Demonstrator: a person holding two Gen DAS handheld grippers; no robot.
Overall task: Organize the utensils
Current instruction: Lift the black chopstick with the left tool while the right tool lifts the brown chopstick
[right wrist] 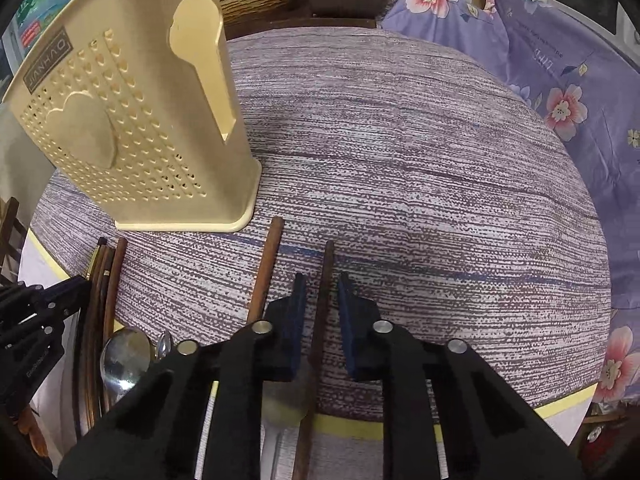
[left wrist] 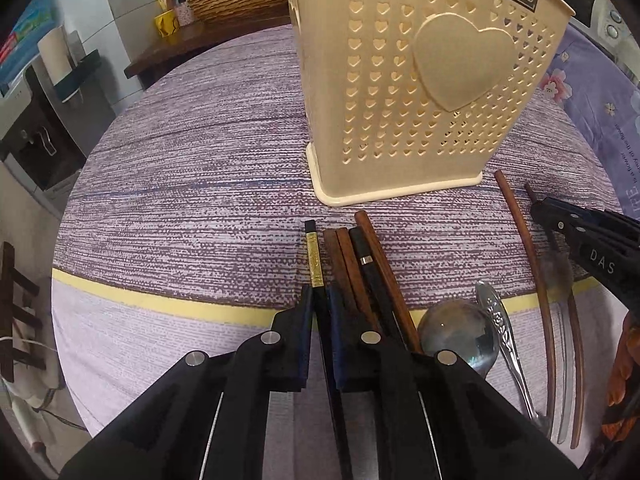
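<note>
Purple striped cloth (left wrist: 180, 168) covers the table in both views. In the left wrist view, bottom centre, the left gripper (left wrist: 320, 292) is pressed together on a black chopstick w/ gold band (left wrist: 314, 264); its pads pinch the stick just below the gold part, and the stick's end points up-frame toward the holder. Just right of it lie approx. four more chopsticks (left wrist: 348, 264), brown and black, side by side and touching. Above them, upper centre, stands the cream utensil holder (left wrist: 400, 80), upright, w/ heart holes and one big heart on the wall. Further right, lower part of the frame, two metal spoons (left wrist: 460, 332) lie next to each other on the cloth. Then comes a long brown chopstick (left wrist: 516, 220), and at the right edge the right gripper (left wrist: 538, 206) sits over a second brown chopstick (left wrist: 529, 190).

In the right wrist view the holder is upper left and the other tool is at the left edge. At bottom centre, the right jaws stand narrow around that second stick, one pad on each side, but a thin gap shows on both sides, so no pinch. Floral cloth (right wrist: 560, 100) is at the far right.
</note>
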